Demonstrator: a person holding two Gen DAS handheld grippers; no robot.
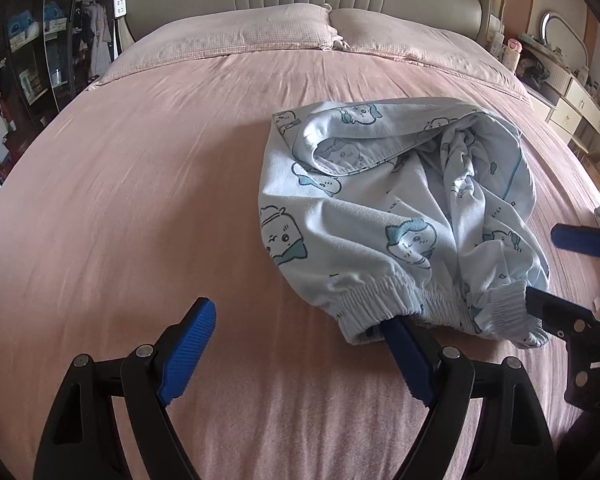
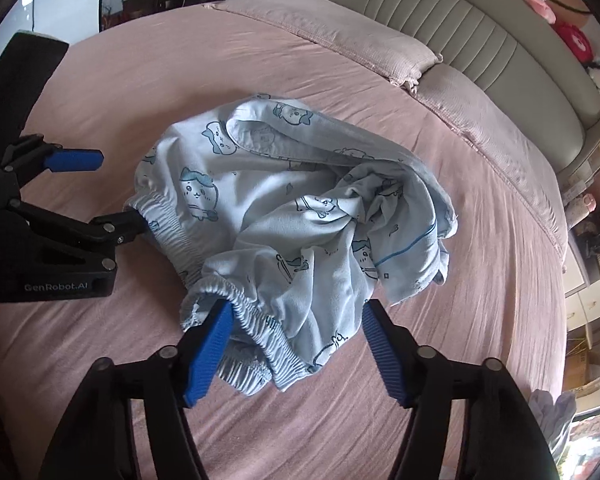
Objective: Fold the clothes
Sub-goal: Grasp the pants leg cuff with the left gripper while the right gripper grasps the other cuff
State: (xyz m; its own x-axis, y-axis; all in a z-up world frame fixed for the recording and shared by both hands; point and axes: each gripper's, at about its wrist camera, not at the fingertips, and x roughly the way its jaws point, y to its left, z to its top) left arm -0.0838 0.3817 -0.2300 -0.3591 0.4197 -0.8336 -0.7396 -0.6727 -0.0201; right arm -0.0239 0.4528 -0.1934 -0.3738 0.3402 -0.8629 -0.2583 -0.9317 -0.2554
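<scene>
Both claws are spread wide at the waistband (image 2: 256, 320) of the pajamas (image 1: 380, 208); one finger of the left claw (image 1: 300, 344) is slid under the elastic hem, one finger of the right claw (image 2: 296, 344) is tucked into it — nothing is clamped. Such a hold seems meant to stretch the band flat, though that is only judged. The pajamas are bunched in a heap on the bed (image 1: 140, 200), right of centre; much bare sheet is left to the left and toward the pillows (image 1: 260, 32) — room enough for spreading.
</scene>
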